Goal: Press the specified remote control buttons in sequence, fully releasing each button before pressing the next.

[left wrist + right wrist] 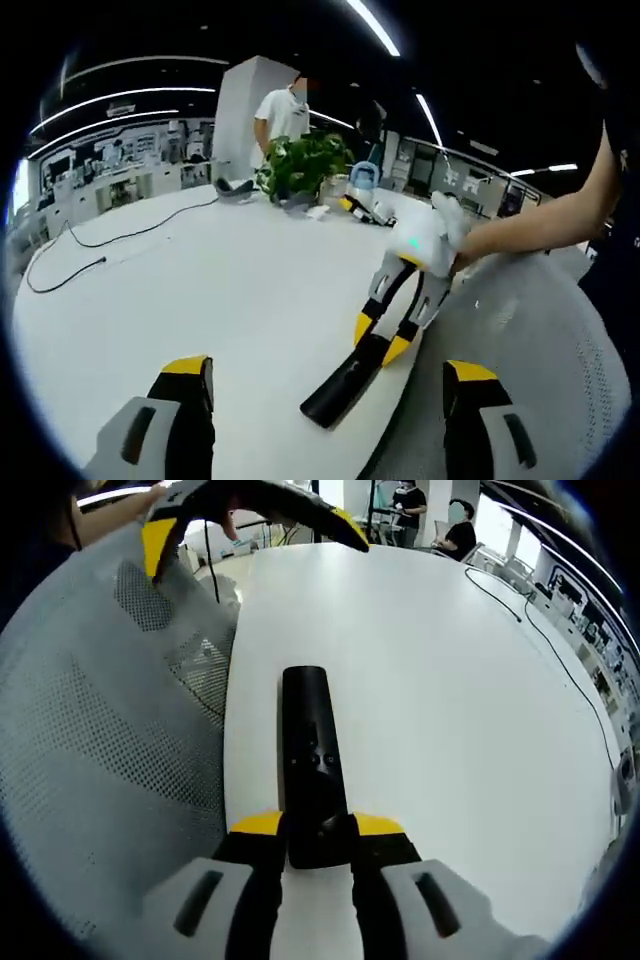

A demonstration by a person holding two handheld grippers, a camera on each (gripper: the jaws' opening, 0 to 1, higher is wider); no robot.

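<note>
A slim black remote (308, 750) lies lengthwise along the white table (440, 680) near its edge, with small buttons on its top face. My right gripper (318, 825) is shut on the remote's near end, its yellow tips on either side. In the left gripper view the right gripper (383, 340) reaches in from the right, held by a gloved hand, and pinches the remote (335, 392). My left gripper (328, 368) is open, its jaws wide apart above the table just short of the remote. From the right gripper view, the left gripper (250, 530) hovers beyond the remote's far end.
A grey mesh chair back (110, 730) presses against the table edge beside the remote. A black cable (90, 250) trails across the far table. A potted plant (305, 165) and small items stand at the back, with a person (282, 115) behind them.
</note>
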